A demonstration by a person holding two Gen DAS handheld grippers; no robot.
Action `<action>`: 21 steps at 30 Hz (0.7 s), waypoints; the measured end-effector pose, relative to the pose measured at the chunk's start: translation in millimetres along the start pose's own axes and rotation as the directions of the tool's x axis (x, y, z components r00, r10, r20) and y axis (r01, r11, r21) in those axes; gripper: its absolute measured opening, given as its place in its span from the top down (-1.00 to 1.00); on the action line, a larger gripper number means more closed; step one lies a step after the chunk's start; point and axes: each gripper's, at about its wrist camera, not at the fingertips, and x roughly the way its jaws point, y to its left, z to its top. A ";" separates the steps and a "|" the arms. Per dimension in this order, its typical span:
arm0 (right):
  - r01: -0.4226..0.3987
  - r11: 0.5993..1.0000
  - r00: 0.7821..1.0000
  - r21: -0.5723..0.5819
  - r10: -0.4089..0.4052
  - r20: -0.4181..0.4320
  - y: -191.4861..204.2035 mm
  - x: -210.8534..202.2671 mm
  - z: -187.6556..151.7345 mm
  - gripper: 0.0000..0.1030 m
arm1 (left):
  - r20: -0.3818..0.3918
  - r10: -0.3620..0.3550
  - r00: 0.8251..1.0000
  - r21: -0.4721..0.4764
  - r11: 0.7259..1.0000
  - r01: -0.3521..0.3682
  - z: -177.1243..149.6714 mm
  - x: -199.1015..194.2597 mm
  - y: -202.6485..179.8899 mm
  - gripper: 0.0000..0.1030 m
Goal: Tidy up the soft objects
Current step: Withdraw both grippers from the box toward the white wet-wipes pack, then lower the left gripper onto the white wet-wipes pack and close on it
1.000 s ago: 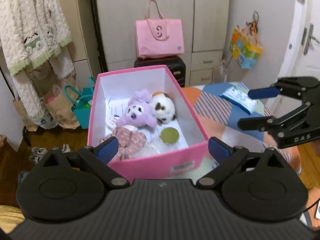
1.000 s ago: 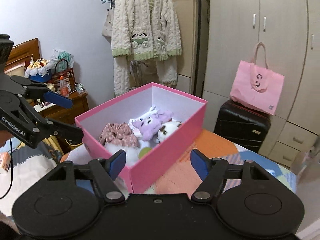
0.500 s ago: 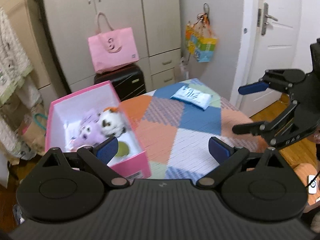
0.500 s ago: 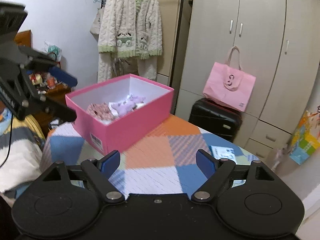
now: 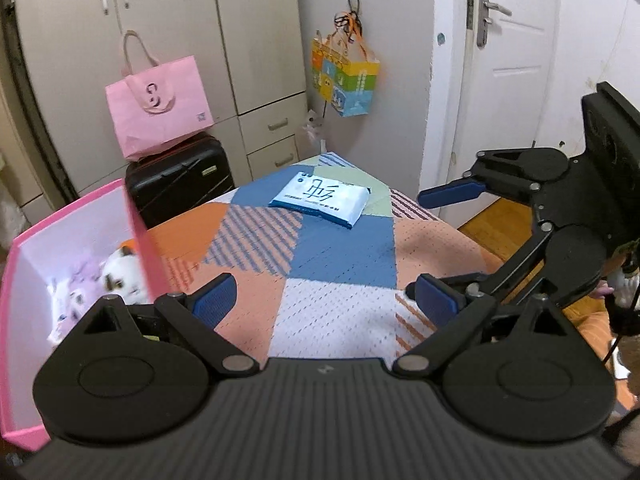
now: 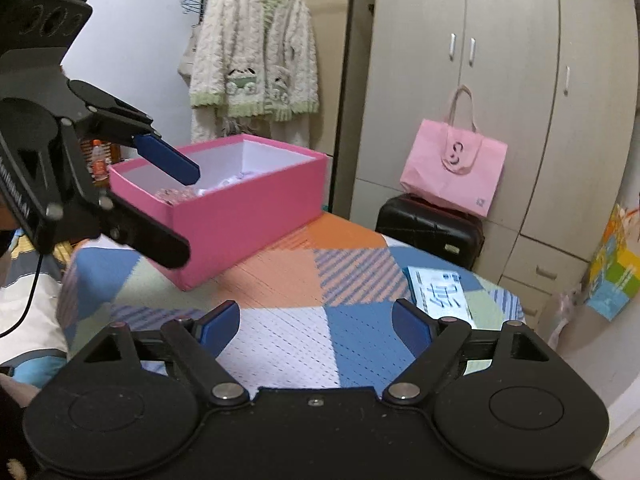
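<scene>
A pink box (image 5: 140, 232) (image 6: 248, 204) stands at the left end of the patchwork table (image 5: 340, 252). Inside it lie a white-and-orange plush (image 5: 122, 268), a purple plush (image 5: 80, 276) and a floral soft item (image 6: 172, 194). A blue-and-white tissue pack (image 5: 320, 198) (image 6: 438, 292) lies at the table's far end. My left gripper (image 5: 324, 300) is open and empty over the table, right of the box. My right gripper (image 6: 316, 328) is open and empty over the table's middle; it also shows in the left wrist view (image 5: 444, 244).
A pink tote bag (image 5: 160, 108) sits on a black suitcase (image 5: 180, 176) by the wardrobe. A colourful bag (image 5: 346, 76) hangs on the wall. A white door (image 5: 516, 60) is at the right. A fluffy cardigan (image 6: 256, 60) hangs behind the box.
Both grippers have drawn back from the box and swung right; the box has slid to the left of both views and the tissue pack has come into view.
</scene>
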 end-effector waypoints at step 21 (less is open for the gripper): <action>0.126 0.992 0.987 -0.022 -0.128 -0.096 -82.4 98.3 -24.3 -0.69 | 0.038 -0.036 0.999 -0.269 0.962 0.045 32.2 162.6 18.5 -0.78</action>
